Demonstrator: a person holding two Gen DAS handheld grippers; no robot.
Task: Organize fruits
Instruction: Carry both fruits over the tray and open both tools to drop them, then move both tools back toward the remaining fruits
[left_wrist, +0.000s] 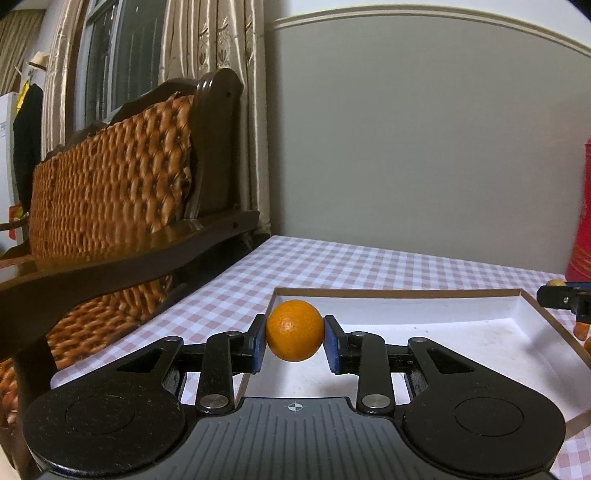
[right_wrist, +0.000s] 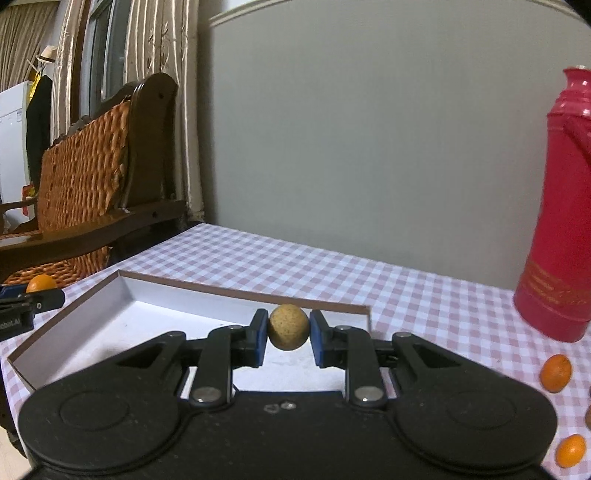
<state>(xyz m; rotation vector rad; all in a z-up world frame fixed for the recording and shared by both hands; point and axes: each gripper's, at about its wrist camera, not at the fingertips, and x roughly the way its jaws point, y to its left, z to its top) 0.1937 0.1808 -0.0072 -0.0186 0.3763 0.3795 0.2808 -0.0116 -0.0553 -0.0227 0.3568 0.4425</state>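
My left gripper (left_wrist: 294, 341) is shut on a small orange (left_wrist: 294, 329) and holds it above the left end of a shallow white box (left_wrist: 424, 328). My right gripper (right_wrist: 288, 338) is shut on a tan speckled round fruit (right_wrist: 288, 331) above the right end of the same box (right_wrist: 110, 325). The left gripper with its orange also shows at the left edge of the right wrist view (right_wrist: 31, 299). The right gripper shows at the right edge of the left wrist view (left_wrist: 565, 299). Two loose oranges (right_wrist: 555, 373) (right_wrist: 570, 450) lie on the checked tablecloth to the right.
A tall red thermos (right_wrist: 557, 229) stands on the table at the right. A dark wooden chair with a woven cushion (left_wrist: 110, 177) stands against the table's left side. A grey wall runs behind the table. A brown fruit edge (right_wrist: 588, 417) shows at far right.
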